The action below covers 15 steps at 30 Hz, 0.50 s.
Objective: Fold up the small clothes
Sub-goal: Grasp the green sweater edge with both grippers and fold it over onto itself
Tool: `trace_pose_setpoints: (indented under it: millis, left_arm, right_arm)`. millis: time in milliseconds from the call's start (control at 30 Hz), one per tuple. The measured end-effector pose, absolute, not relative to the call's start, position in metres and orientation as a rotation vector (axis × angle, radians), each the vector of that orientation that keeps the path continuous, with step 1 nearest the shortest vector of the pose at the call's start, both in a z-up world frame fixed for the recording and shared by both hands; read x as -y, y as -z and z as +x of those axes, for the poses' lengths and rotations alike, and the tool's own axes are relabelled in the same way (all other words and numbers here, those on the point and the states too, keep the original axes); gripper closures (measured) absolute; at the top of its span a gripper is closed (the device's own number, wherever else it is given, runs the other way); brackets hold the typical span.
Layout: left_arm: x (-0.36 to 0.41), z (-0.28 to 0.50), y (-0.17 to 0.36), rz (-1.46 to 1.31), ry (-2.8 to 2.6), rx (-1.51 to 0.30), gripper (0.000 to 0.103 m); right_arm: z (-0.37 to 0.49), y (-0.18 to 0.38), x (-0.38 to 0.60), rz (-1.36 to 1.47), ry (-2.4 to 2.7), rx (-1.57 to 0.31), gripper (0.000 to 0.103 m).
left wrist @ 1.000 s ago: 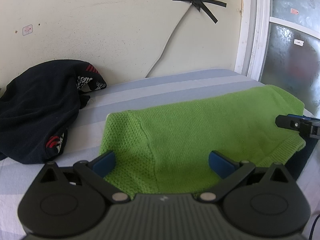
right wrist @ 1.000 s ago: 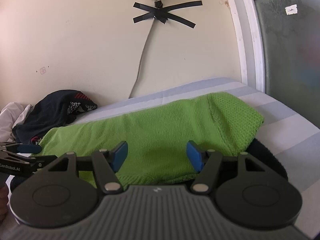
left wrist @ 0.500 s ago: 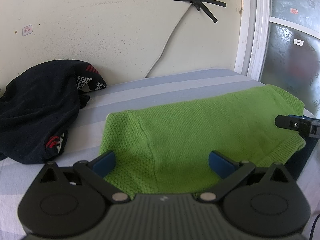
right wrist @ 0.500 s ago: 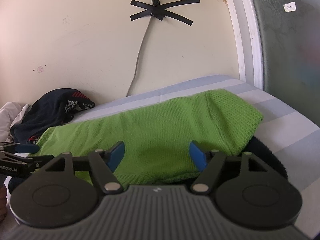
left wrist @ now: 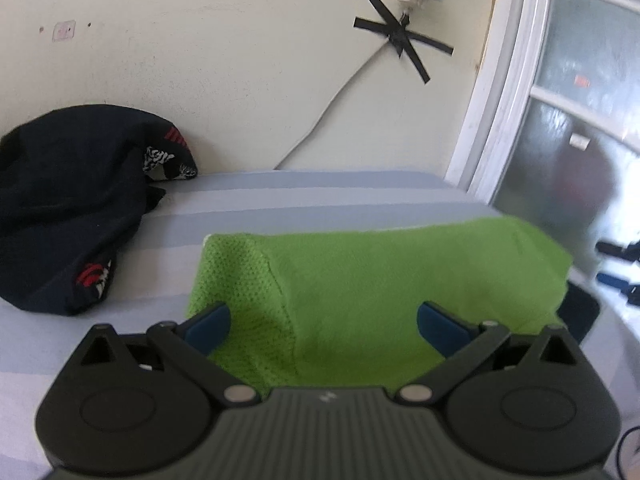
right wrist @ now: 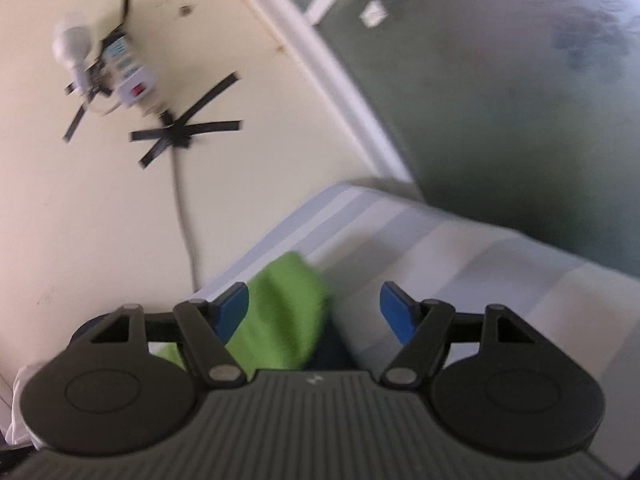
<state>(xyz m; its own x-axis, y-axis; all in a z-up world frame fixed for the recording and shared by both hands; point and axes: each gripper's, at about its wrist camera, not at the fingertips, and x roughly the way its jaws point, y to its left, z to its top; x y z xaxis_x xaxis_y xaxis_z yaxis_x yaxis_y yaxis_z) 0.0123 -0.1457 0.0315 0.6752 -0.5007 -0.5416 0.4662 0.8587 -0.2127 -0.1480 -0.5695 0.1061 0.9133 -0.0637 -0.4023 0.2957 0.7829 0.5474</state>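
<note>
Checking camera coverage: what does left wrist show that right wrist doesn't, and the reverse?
Left wrist only: the dark garment pile against the wall, the full spread of the green knit garment, and the right gripper at the far right edge, blurred. Right wrist only: the white bulb by the power strip and a bit of white cloth at lower left. Both: green garment, striped sheet, taped cable, window frame, each with its own jaws open and empty.
</note>
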Motion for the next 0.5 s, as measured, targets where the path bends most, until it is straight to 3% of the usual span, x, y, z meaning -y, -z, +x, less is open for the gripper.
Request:
trace_pose_setpoints:
  millis: [133,267,367,433,500]
  left_arm:
    - [0.146,0.011,-0.033,-0.061,0.565,-0.612,0.013]
    - [0.155,0.014,-0.025,-0.004,0.558,-0.648,0.045]
    - [0.165,0.01,-0.023,0.08,0.512,-0.634,0.051]
    - [0.17,0.007,-0.022,0.115,0.497,-0.622,0.05]
    - [0.169,0.006,-0.022,0.112,0.499,-0.621,0.051]
  right_arm:
    - [-0.144,-0.1,0.576,0.612,0.198,-0.453,0.027]
    - [-0.129,-0.088,0.569,0.604,0.14,-0.539,0.027]
    - [-0.118,-0.084,0.561,0.579,0.126,-0.561,0.026]
    - [-0.11,-0.084,0.557,0.581,0.09,-0.588,0.033]
    - [-0.103,-0.085,0.543,0.57,0.038,-0.634,0.052]
